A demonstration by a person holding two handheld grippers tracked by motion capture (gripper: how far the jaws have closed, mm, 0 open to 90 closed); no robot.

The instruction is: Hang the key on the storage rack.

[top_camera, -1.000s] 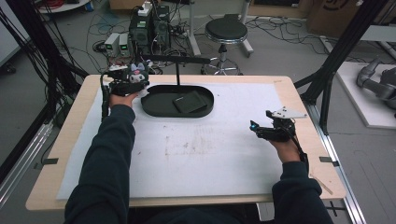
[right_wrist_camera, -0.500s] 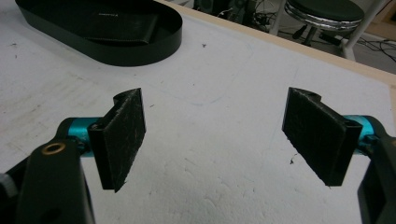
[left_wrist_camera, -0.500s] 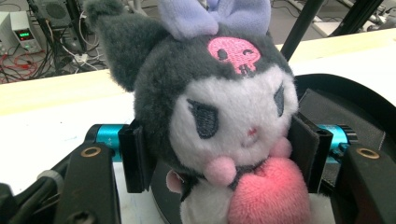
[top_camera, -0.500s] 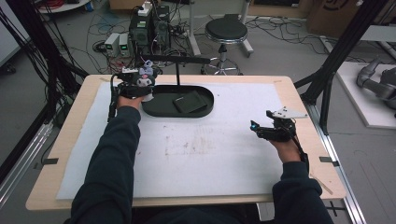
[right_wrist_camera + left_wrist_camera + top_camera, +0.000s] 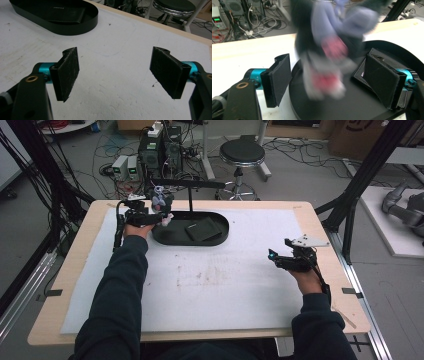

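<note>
A small plush toy (image 5: 161, 201) in blue, grey and pink is over the left end of the black oval tray (image 5: 220, 238). In the left gripper view the toy (image 5: 324, 50) is blurred between the jaws, and neither pad presses on it. My left gripper (image 5: 167, 218) (image 5: 329, 80) has just been opening its jaws and stands open around the toy. What holds the toy up I cannot tell. My right gripper (image 5: 273, 257) (image 5: 117, 72) is open over the white mat at the right, with nothing between its pads.
A black wallet (image 5: 202, 230) (image 5: 65, 13) lies flat in the tray (image 5: 92, 17). A black stand with a horizontal bar (image 5: 190, 185) rises behind the tray. The white mat (image 5: 215, 280) covers the wooden table. Cables, power units and a stool stand beyond the far edge.
My left gripper and the toy have shifted right, from the table's back left corner to the tray's left end. The right gripper has kept still.
</note>
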